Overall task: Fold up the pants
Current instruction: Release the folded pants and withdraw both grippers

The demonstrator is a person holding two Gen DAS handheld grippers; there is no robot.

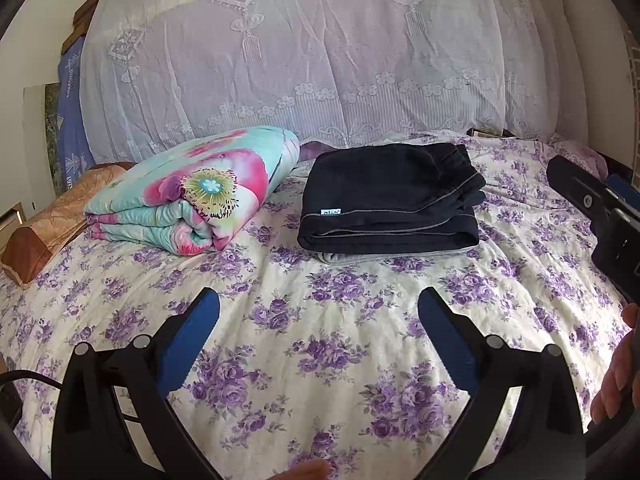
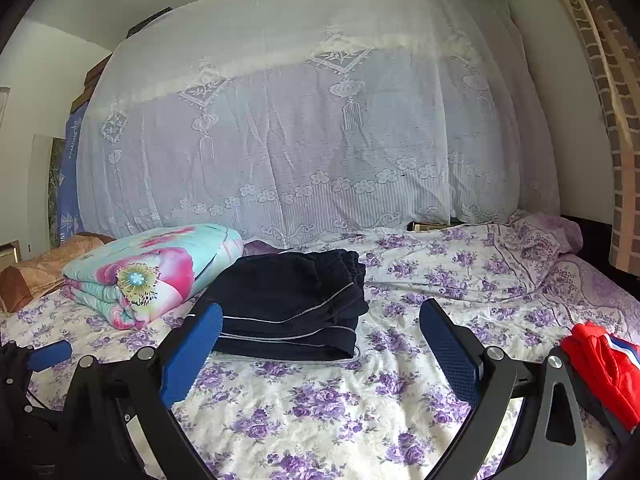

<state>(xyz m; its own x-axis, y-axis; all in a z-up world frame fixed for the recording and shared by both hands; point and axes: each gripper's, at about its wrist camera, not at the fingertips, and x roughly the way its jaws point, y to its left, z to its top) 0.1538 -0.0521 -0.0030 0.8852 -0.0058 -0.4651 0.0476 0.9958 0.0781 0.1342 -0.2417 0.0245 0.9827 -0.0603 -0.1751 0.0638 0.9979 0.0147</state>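
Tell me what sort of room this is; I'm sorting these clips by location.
Most likely a home bedroom. A bed with a purple floral sheet carries a folded flowered quilt and folded dark pants, and a white lace curtain hangs behind it.

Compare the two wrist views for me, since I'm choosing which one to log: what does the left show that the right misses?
Only the left view shows the white label on the pants and a grey layer under them. Only the right shows a red garment. Both share the folded dark pants, the floral quilt, the bedsheet, and open, empty tongs.
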